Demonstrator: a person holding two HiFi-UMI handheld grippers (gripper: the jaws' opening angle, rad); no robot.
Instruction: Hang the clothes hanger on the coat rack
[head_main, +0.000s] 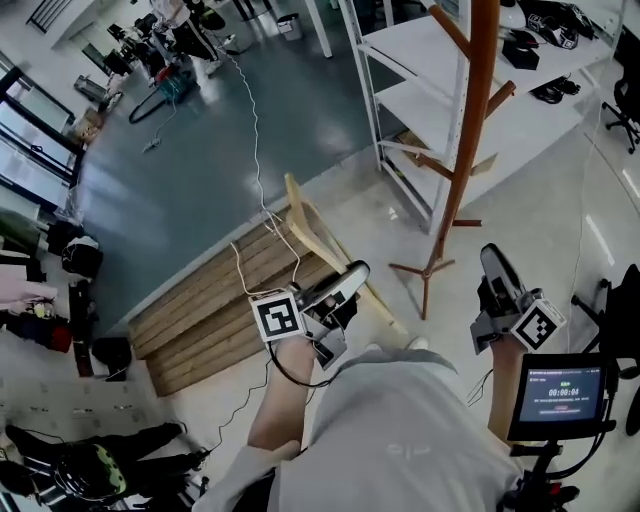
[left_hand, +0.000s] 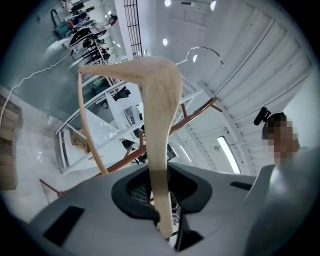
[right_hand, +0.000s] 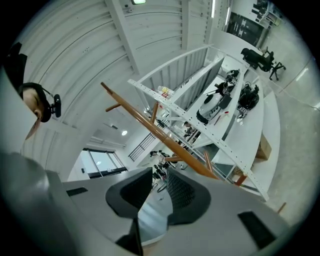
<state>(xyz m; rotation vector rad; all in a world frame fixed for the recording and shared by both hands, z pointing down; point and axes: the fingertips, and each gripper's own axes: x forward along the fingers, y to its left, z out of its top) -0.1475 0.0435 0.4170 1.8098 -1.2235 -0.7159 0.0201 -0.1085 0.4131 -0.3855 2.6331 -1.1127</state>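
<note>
One end only of the wooden clothes hanger (left_hand: 159, 115) clamped in the left gripper (left_hand: 162, 210), jaws shut tight on that arm. Metal hook (left_hand: 206, 50) free at the far side, pointing away. Held in the air, well apart from the coat rack (head_main: 468, 130), touching no peg. Right gripper (right_hand: 159, 192) alongside, jaws parted with nothing between them.

Probably best to lift the hanger, turn the wrist until the hook's opening faces a peg (head_main: 503, 95), then lower over it before letting go. Worth keeping the long free arm from swinging into the white shelving (head_main: 420, 100) behind the rack.

Hard to find the hook in the head view, lost against the floor. Rack top cut off at the frame edge. No telling how high the pegs stand against the hook.
</note>
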